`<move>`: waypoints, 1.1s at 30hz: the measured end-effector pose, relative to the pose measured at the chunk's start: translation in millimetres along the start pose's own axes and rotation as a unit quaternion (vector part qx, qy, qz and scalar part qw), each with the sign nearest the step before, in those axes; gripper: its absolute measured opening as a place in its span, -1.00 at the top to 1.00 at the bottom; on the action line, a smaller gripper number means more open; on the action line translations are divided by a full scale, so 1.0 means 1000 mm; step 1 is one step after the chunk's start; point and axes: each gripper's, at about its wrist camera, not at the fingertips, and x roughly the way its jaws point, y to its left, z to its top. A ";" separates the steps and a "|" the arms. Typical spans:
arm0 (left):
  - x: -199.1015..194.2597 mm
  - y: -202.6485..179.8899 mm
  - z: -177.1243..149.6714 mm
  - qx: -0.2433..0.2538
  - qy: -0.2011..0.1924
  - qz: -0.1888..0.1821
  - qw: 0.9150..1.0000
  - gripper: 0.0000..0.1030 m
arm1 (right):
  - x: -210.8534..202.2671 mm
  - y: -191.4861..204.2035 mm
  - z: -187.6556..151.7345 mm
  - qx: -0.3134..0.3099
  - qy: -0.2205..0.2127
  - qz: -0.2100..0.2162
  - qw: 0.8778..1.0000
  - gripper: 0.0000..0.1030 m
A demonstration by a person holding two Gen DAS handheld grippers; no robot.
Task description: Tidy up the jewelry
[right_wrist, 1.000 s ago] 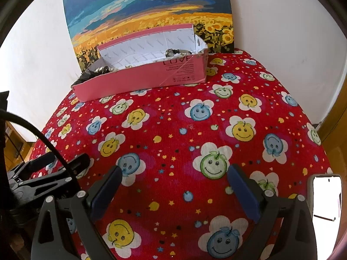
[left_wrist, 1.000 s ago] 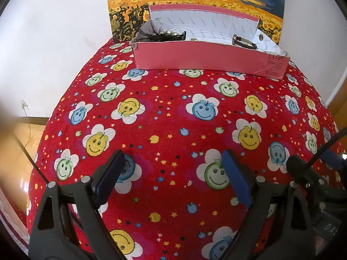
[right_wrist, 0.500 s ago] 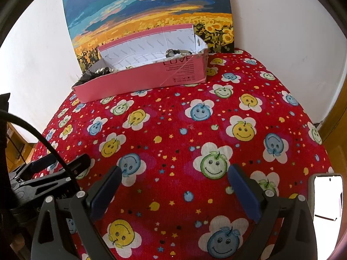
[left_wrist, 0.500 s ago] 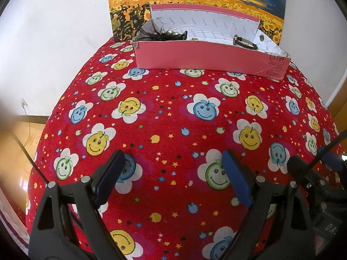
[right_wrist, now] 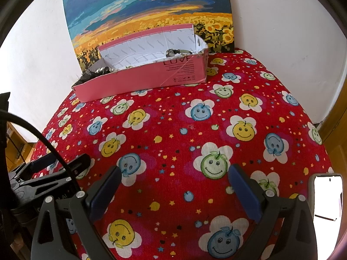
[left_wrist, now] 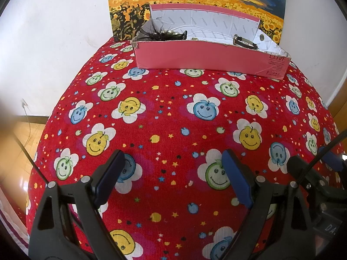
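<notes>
The pink box (left_wrist: 208,56) is hiding most of what's in it behind its front wall, so only the tops of a black feathery piece (left_wrist: 158,33) and a metal clip (left_wrist: 244,41) are poking up. Small print under "LOVE" is reading as too tiny to make out. The sunflower painting (right_wrist: 151,17) is getting cut off at the top in both views. A white phone-like thing (right_wrist: 327,197) is running off the right edge, and a brown blur (left_wrist: 6,130) is smearing the left side.
</notes>
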 end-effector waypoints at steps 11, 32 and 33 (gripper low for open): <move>0.000 0.000 0.000 -0.001 0.000 -0.001 1.000 -0.66 | 0.002 0.003 0.000 -0.006 0.003 -0.008 1.000 -0.97; 0.001 -0.001 -0.001 -0.003 0.001 -0.002 1.000 -0.66 | 0.002 0.004 0.000 -0.004 0.002 -0.004 1.000 -0.97; 0.001 0.000 -0.001 -0.003 0.001 -0.003 1.000 -0.66 | 0.002 0.003 0.000 -0.005 0.003 -0.005 1.000 -0.97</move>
